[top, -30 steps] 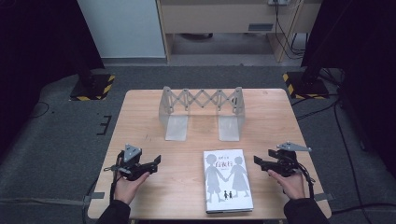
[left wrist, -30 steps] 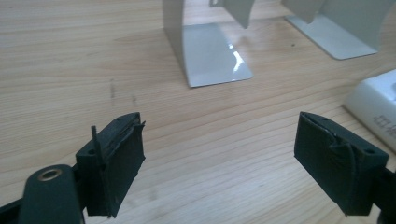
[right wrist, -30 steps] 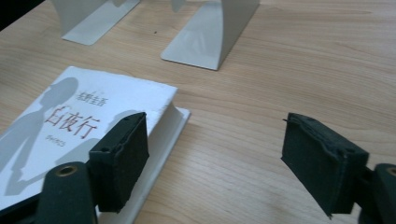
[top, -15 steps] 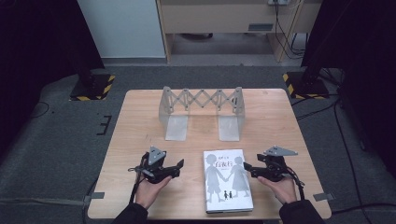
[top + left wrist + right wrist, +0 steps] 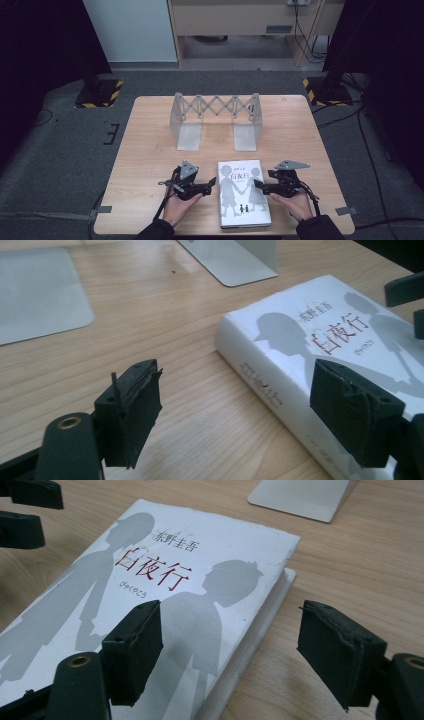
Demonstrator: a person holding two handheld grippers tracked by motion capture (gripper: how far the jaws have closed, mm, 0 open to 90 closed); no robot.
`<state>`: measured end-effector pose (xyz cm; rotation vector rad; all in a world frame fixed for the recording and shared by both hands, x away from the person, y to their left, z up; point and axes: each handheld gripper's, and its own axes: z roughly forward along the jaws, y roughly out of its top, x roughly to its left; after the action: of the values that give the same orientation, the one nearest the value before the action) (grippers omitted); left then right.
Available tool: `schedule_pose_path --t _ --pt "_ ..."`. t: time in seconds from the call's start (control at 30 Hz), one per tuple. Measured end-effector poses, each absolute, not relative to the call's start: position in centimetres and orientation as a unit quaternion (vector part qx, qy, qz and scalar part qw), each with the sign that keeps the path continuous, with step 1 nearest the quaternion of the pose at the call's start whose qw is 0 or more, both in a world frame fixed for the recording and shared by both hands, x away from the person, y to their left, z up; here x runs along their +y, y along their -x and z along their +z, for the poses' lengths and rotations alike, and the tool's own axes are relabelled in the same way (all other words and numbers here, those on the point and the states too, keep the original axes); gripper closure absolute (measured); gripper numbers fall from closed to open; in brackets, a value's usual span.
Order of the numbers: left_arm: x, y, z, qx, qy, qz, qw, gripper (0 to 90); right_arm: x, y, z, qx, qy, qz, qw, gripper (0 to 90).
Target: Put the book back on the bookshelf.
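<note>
We count one white book (image 5: 243, 193) flat at the table's (image 5: 150, 150) near edge, one folding metal rack (image 5: 216, 120) beyond, and two grippers, left (image 5: 212, 184) and right (image 5: 258, 185), flanking the book, both open and empty, the left's jaws lately narrowing.

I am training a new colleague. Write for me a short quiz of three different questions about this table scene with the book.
1. True or false: the book lies flat, cover up.
2. Which stands beyond the book: A) metal bookend rack B) a cup?
3. Does the left gripper or the right gripper grip the book?

Key: 1 true. 2 A. 3 Neither; both have open jaws, one at each long edge.
</note>
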<state>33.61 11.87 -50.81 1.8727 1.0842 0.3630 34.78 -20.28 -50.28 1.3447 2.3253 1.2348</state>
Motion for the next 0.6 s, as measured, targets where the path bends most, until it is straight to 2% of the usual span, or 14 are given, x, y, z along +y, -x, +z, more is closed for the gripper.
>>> schedule_pose_path --t 0.3,0.6 --pt "10.0 -34.1 -51.9 0.431 -0.772 0.119 0.453 17.6 -19.4 -34.9 -50.8 0.797 -0.438 0.41 0.065 20.1" --pt "8.7 -34.9 -52.4 0.42 -0.774 0.09 0.465 15.6 -19.3 -35.4 -51.2 0.793 -0.439 0.421 0.039 21.0"
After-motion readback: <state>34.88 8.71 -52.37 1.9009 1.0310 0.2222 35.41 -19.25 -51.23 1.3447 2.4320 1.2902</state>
